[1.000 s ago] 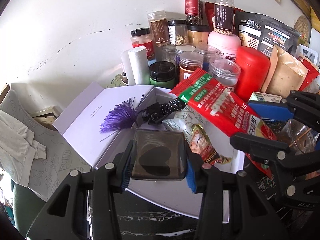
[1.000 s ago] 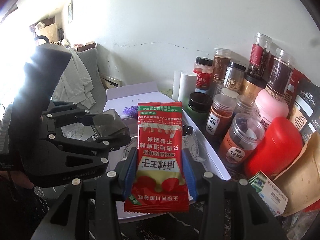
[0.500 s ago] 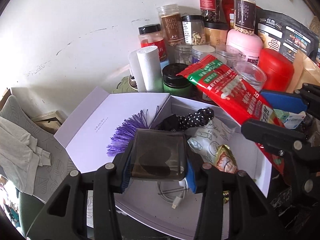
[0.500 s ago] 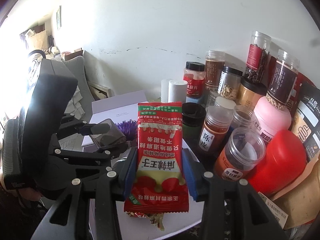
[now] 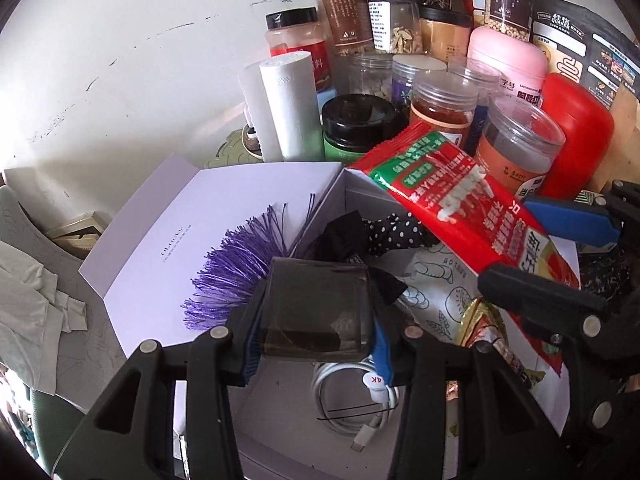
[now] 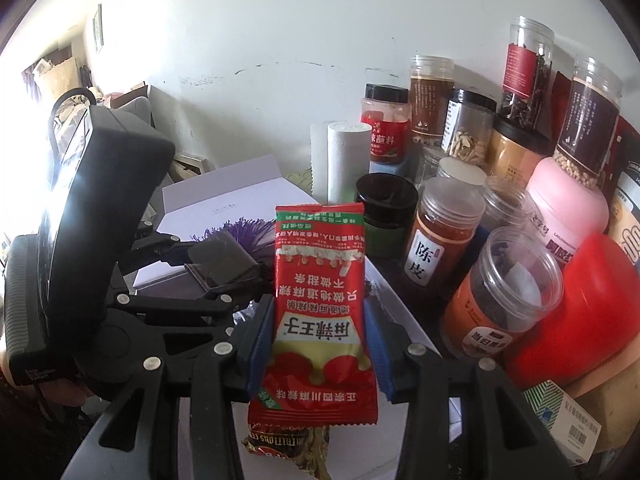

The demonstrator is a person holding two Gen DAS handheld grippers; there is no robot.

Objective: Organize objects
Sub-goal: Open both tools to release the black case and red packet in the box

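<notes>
Both tongs are clamped on something. Left tongs (image 5: 316, 320) grip a smoky translucent square case (image 5: 318, 312) between their blue pads, holding it above the open white box (image 5: 280, 440). Right tongs (image 6: 318, 344) pinch a red snack packet (image 6: 320, 292) by its two long edges, upright in the right wrist view, with its green-banded top end away from the camera. In the left wrist view that packet (image 5: 452, 204) slants over the far right part of the box.

Inside the box lie a coiled white cable (image 5: 352, 400), a black polka-dot cloth (image 5: 396, 232), a pale printed pouch (image 5: 440, 292) and a gold-and-red wrapper (image 5: 480, 324). A purple tassel (image 5: 236, 276) spreads across the opened lid (image 5: 160, 240), which lies flat on the box's left.

Behind the box, against the white wall, stand a white roll (image 5: 290, 104), a black-lidded green jar (image 5: 358, 128), several clear spice jars (image 5: 444, 108), a pink container (image 5: 506, 60) and a red container (image 5: 576, 136).
</notes>
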